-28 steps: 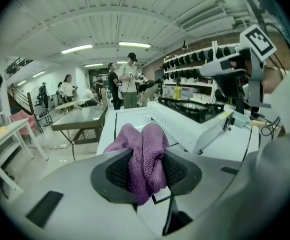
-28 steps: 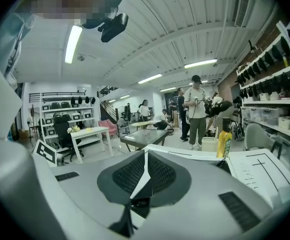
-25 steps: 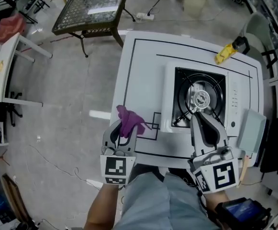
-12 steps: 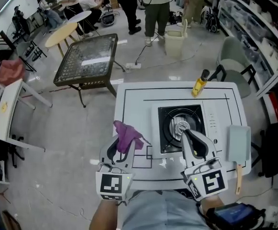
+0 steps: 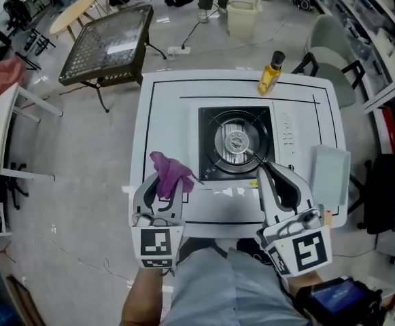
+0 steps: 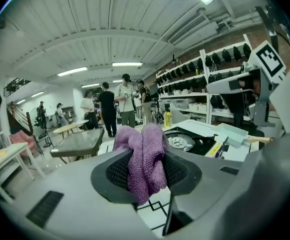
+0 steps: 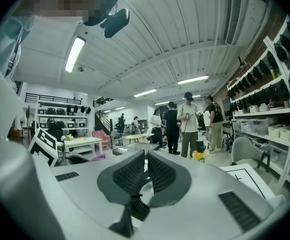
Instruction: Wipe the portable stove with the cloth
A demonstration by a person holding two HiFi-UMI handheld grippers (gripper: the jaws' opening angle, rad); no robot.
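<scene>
The portable stove (image 5: 235, 141) sits in the middle of the white table (image 5: 163, 114), its round burner bare. My left gripper (image 5: 163, 176) hovers off the stove's near left corner, shut on a bunched purple cloth (image 5: 170, 171). In the left gripper view the cloth (image 6: 144, 154) sticks up between the pads of the left gripper (image 6: 145, 170), with the stove (image 6: 185, 142) ahead to the right. My right gripper (image 5: 268, 171) is raised at the stove's near right corner. In the right gripper view the pads of the right gripper (image 7: 145, 172) stand together with nothing between them.
A yellow bottle (image 5: 270, 73) stands at the table's far edge. A pale grey tray (image 5: 330, 175) lies right of the stove. On the floor beyond are a dark mesh table (image 5: 109, 43), a bin (image 5: 245, 15) and several standing people. A chair (image 5: 333, 60) stands at the far right.
Both grippers have risen and drawn back toward the table's near edge. The right one has left the burner. The cloth stays gripped in the left one.
</scene>
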